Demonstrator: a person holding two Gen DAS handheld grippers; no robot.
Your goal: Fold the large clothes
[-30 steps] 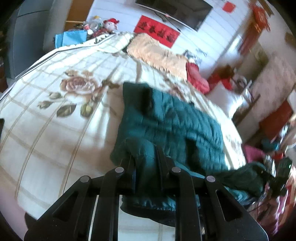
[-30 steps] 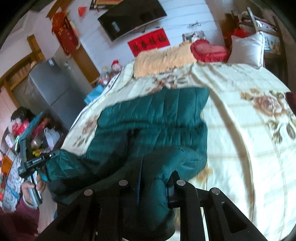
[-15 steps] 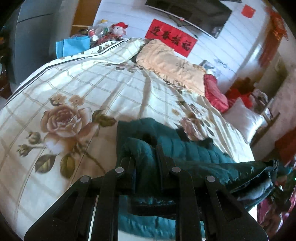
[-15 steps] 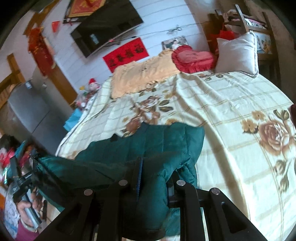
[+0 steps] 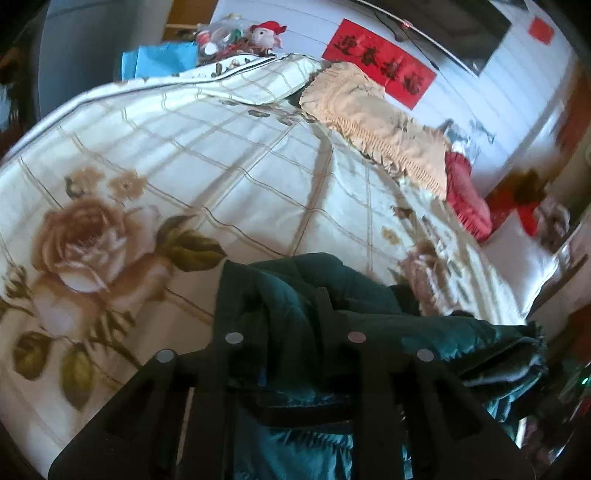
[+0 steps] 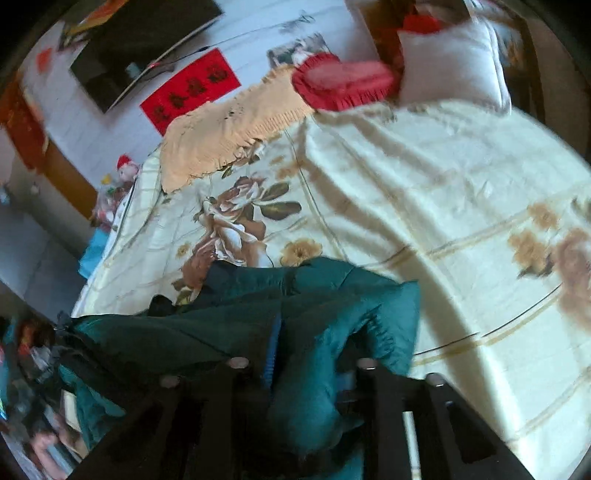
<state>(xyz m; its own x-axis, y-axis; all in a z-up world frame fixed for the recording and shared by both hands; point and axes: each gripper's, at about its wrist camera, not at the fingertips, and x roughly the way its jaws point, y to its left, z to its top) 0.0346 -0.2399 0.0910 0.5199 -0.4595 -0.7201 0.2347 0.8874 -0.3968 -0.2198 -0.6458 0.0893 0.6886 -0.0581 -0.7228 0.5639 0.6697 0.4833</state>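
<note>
As I lean over the near edge of the bed, jacket [image 5: 303, 273]: dark green and quilted. It lies bunched in layers on the bed cover [image 5: 221, 166] right in front of both my claws.
Jacket's reach: from the left wrist it runs off to the right, ending in a stack of folded edges. From the right wrist it runs off to the left toward the bed's side.
Jacket's far edge: rests on the cover just short of a large printed rose in the right wrist view. The rest of the cover beyond it is bare.
Left claw [image 5: 291, 306]: its jaws have just been opening a little. A ridge of green fabric fills the narrow gap between the fingers, and they look clamped on it.
Right claw [image 6: 312, 332]: its jaws have just been opening and stand apart. A fold of the jacket hangs between them against the blue pad, with a dark gap on the other side.
Cover: cream with tan grid lines and brown roses, creased toward the head of the bed.
Head of bed: a tan fringed blanket [image 5: 376, 122], a red cushion [image 5: 467, 195] touching its end, and a white pillow [image 6: 454, 62] just beside the cushion.
Wall: a red banner [image 5: 376, 70] hangs under a dark television [image 6: 140, 48].
Far corner: a plush toy with a red hat [image 5: 267, 33] sits beyond the bed.
Sharpness: both views are blurred at the edges.
</note>
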